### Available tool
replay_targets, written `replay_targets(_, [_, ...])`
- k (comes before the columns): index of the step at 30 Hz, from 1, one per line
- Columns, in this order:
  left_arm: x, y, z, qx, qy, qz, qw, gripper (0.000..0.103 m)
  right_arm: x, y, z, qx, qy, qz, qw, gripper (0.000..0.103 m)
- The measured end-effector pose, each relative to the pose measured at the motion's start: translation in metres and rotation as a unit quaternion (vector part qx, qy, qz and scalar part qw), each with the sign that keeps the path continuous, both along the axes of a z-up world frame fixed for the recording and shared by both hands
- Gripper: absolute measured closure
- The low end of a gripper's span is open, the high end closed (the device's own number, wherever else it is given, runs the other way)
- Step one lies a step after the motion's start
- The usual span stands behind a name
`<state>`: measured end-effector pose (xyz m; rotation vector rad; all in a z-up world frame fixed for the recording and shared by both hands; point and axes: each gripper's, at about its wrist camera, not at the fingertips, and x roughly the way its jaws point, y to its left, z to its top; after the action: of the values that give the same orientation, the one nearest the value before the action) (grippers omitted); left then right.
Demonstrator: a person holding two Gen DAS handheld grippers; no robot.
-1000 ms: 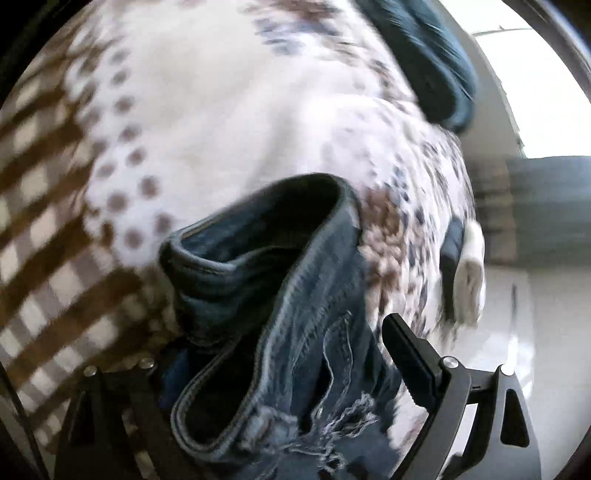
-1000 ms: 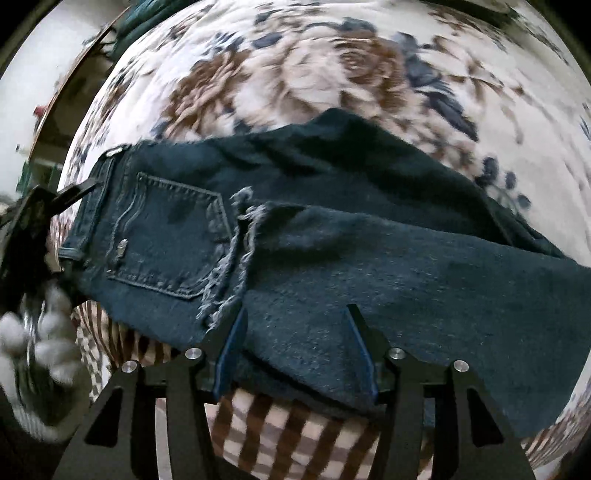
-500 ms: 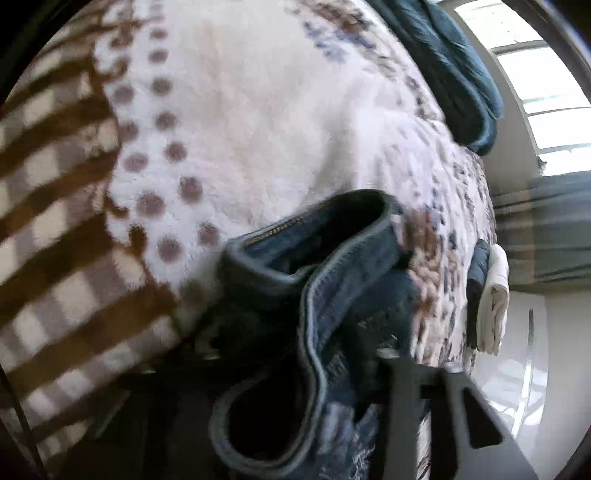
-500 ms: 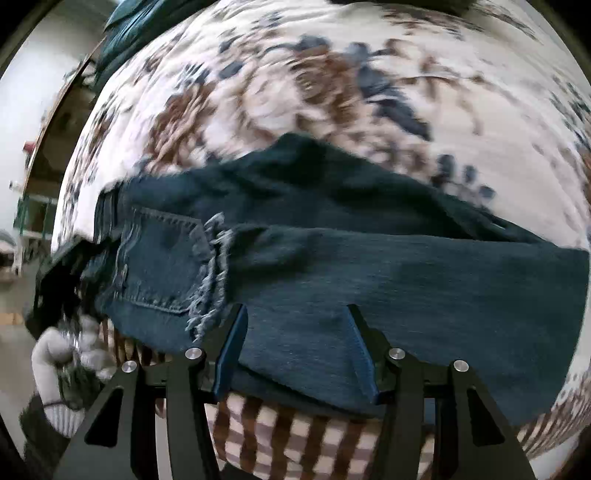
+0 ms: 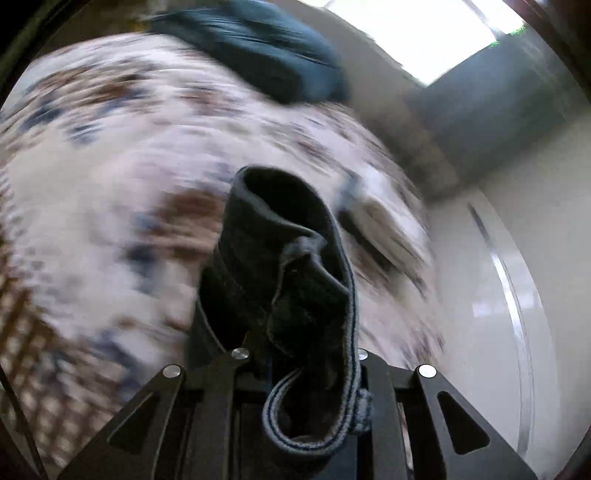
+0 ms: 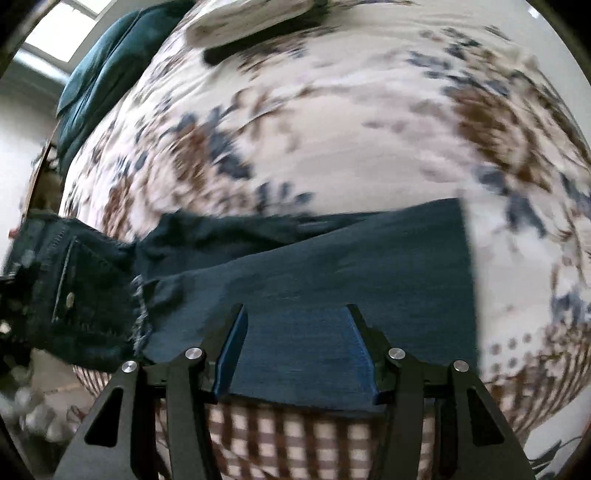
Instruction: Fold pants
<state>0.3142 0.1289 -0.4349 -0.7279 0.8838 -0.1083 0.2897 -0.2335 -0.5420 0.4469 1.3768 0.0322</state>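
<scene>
Dark blue jeans (image 6: 332, 266) lie folded lengthwise on a flowered bedspread (image 6: 332, 129), legs to the right, back pocket (image 6: 85, 288) and waist at the left. My right gripper (image 6: 295, 343) hovers over the near edge of the leg; its blue pads stand apart with denim showing between them. In the left wrist view, my left gripper (image 5: 299, 354) is shut on the bunched waistband (image 5: 295, 280), lifted above the bed; its fingertips are hidden by the denim.
A teal pillow (image 5: 258, 59) lies at the head of the bed, also in the right wrist view (image 6: 103, 74). A folded white cloth on something dark (image 6: 251, 18) sits on the bed. A brown checked border (image 6: 295, 435) runs along the near edge. White floor (image 5: 498, 295) lies beside it.
My left gripper has closed on the waistband and lifted it, swinging toward the head of the bed. The right wrist view has shifted so the jeans sit lower and the leg hem shows.
</scene>
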Motion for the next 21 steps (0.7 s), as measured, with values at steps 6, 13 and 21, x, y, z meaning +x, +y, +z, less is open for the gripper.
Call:
replay_targets(6, [-0.018,-0.180,-0.020,-0.005,0.031,-0.190,0.9814,0.087,-0.032,-0.107,0.002,-0.030,0.003,-0.077,0.997,0.047])
replay_targets(13, [-0.035,-0.297,-0.102,0.072,0.116,-0.300,0.9441,0.087,-0.068,-0.184,-0.013,-0.044,0.041,-0.136,0.989,0.047])
replay_targets(21, [-0.032,-0.316,-0.057,0.158,0.130,-0.338,0.9185,0.006,-0.074,-0.207,-0.012,-0.016,0.044,-0.131,0.990,0.047])
